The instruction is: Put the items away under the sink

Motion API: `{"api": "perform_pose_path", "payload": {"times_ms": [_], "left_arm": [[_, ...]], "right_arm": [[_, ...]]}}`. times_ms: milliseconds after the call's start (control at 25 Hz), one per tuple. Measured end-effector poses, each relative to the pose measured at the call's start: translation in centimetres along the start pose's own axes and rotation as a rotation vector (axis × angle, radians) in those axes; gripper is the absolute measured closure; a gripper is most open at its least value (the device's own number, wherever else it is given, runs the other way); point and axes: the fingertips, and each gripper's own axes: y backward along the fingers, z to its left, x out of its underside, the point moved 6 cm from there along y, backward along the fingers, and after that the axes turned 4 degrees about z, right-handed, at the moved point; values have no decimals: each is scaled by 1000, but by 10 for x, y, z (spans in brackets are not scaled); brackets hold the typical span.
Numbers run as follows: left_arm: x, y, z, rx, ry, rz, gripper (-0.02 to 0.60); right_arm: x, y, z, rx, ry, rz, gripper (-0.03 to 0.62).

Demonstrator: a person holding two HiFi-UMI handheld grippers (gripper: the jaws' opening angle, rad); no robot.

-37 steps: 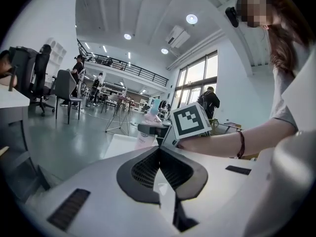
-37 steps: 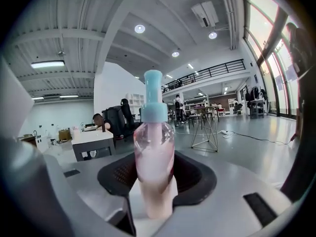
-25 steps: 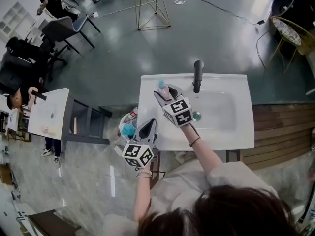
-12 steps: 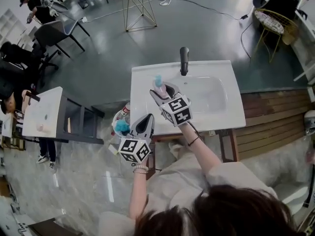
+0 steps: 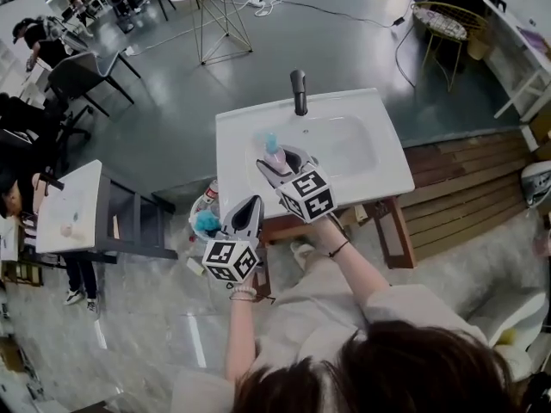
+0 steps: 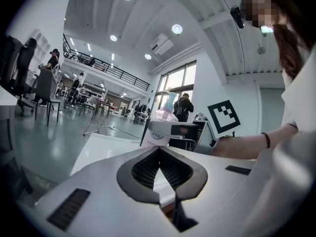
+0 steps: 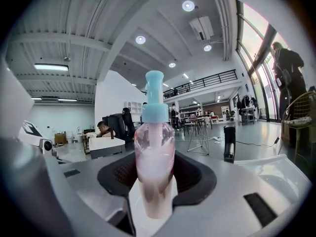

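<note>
Furthest left, a floor bucket [image 5: 193, 218] holds things we cannot make out. Beside it, our left gripper [image 5: 246, 205] has its fingers [image 6: 126, 179] pressed together on nothing. To its right, our right gripper [image 5: 280, 160] is clamped on the pink pump bottle [image 7: 154, 172], held just above the white counter [image 5: 237, 140]. We judge that nothing is stowed yet. The bottle has to go below, and the counter top hides the space under the sink.

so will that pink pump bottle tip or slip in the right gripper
Likely tippy: the pump bottle rises above the right gripper, which clamps it low. Its smooth wall may twist or slip. Pink liquid could slosh.
</note>
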Motion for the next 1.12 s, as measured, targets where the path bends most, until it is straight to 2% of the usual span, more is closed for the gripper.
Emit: {"api": "perform_pose_path", "payload": {"times_ms": [400, 720, 1120], "left_arm": [[9, 14, -31, 9, 1, -26, 581], [11, 20, -48, -39, 7, -52, 581], [21, 33, -102, -94, 3, -62, 581]], "right_arm": [[6, 41, 10, 2, 9, -3, 390], [9, 69, 11, -35, 16, -3, 390], [18, 127, 12, -95, 23, 1, 390]]}}
